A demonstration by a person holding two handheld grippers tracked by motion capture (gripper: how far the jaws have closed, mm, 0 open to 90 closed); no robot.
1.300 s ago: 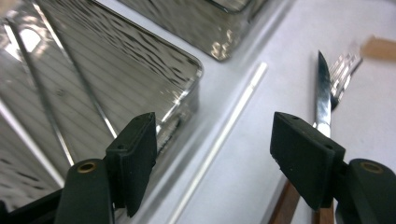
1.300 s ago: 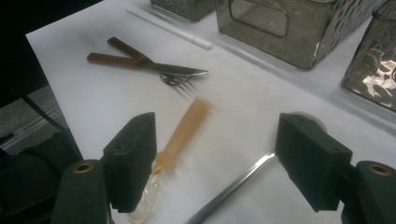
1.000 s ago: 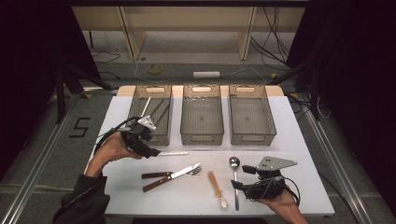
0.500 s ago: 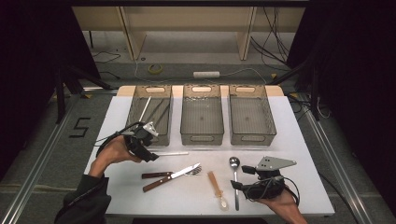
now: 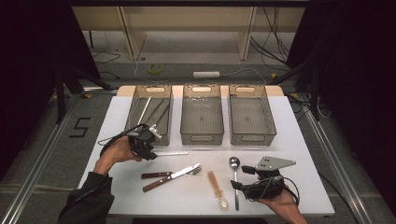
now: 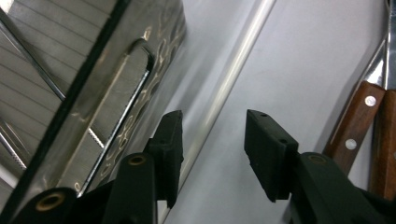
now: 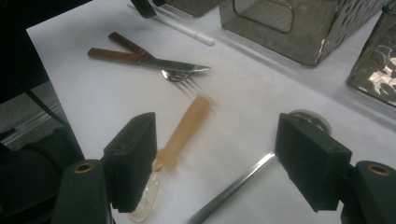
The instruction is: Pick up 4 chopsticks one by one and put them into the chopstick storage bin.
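Note:
My left gripper [image 5: 150, 145] [image 6: 212, 127] is low over the table just in front of the left bin [image 5: 148, 113] [image 6: 88, 98]. It is open, its jaws on either side of a thin silver rod [image 5: 171, 153] [image 6: 233, 77] lying on the white table. The jaws stand apart from the rod. My right gripper [image 5: 241, 178] [image 7: 215, 140] rests near the front edge, open and holding nothing. Ahead of it lie a tan-handled spoon [image 5: 217, 187] [image 7: 184, 128] and a metal spoon [image 5: 234, 176] [image 7: 238, 184].
A wooden-handled knife [image 5: 169, 177] [image 7: 140, 57] and fork [image 5: 187, 171] [image 7: 180, 77] lie crossed at the table's middle front. The middle bin [image 5: 201, 135] and right bin [image 5: 252, 136] stand in a row behind. Several long utensils lie in the left bin.
My left gripper has moved a little toward the person and down, from the left bin's front edge to the rod on the table. The right gripper has not moved.

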